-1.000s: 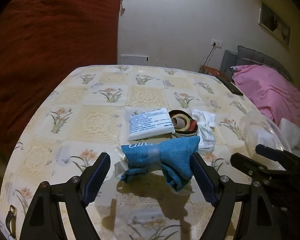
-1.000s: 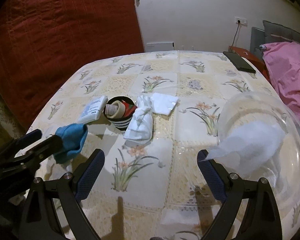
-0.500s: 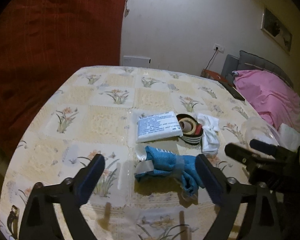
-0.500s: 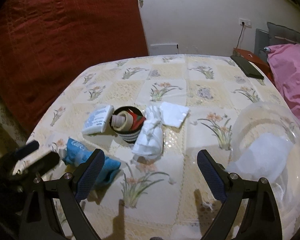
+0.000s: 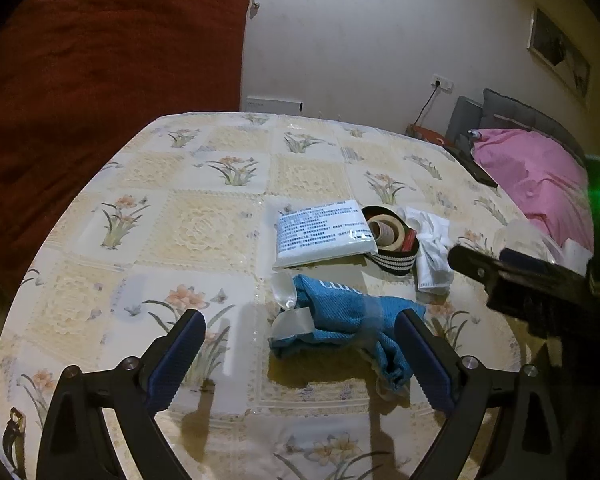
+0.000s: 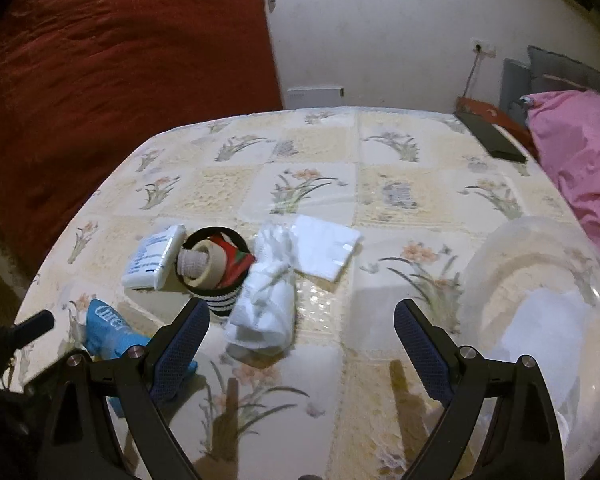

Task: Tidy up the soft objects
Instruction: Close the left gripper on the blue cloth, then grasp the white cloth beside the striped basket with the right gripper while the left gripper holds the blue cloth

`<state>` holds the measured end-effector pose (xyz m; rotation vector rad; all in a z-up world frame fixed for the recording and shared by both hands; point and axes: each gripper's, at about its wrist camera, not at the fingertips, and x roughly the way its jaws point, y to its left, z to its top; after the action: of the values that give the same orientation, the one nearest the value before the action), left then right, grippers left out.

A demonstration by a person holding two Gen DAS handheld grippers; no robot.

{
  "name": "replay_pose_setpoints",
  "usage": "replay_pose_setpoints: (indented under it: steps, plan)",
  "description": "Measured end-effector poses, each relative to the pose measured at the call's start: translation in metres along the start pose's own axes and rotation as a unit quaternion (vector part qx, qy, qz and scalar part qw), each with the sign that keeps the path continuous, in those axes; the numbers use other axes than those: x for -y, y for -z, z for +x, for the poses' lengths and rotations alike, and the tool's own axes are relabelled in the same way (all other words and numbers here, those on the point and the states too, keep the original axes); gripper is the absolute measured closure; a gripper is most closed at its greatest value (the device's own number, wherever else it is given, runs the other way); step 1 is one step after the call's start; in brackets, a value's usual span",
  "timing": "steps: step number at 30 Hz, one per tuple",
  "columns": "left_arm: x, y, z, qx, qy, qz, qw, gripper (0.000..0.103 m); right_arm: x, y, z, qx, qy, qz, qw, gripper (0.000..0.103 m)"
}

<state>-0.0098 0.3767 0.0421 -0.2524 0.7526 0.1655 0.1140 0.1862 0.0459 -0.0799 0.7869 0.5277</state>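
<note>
Both claws are held wide and empty over the table (image 6: pixel 384 148). Low in the left wrist frame, the left gripper (image 5: pixel 300 354) is seen with the blue cloth (image 5: pixel 350 318) lying loose on the tablecloth, just inside its right finger and gripped by nothing. In the right wrist frame, the right gripper (image 6: pixel 302 338) is spread above the white bundle (image 6: pixel 266 306), mid-frame. One white piece is already seen inside the clear bowl (image 6: pixel 548 264) at lower right. Much is judged left: the cloth, the bundle, the white packet (image 5: pixel 322 232), the flat white square (image 6: pixel 326 246) and the striped cup (image 6: pixel 216 268) remain uncollected.
</note>
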Motion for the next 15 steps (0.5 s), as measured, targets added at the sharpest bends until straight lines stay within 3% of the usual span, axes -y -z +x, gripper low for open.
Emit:
replay_pose_setpoints:
  steps: [6,11,15]
  plan:
    - [-0.002,0.002,0.006,-0.007,-0.002,-0.003,1.0,0.005,-0.011,0.0,0.02,-0.02,-0.002,-0.026,0.999,0.009]
    - [-0.003,0.002,0.007,-0.01,-0.003,-0.004,0.9999,0.005,-0.013,0.007,0.039,-0.061,0.0,-0.032,0.998,0.008]
    - [-0.003,0.002,0.008,-0.012,-0.002,-0.005,0.9999,0.005,-0.019,0.009,0.042,-0.078,0.009,-0.059,0.995,0.003]
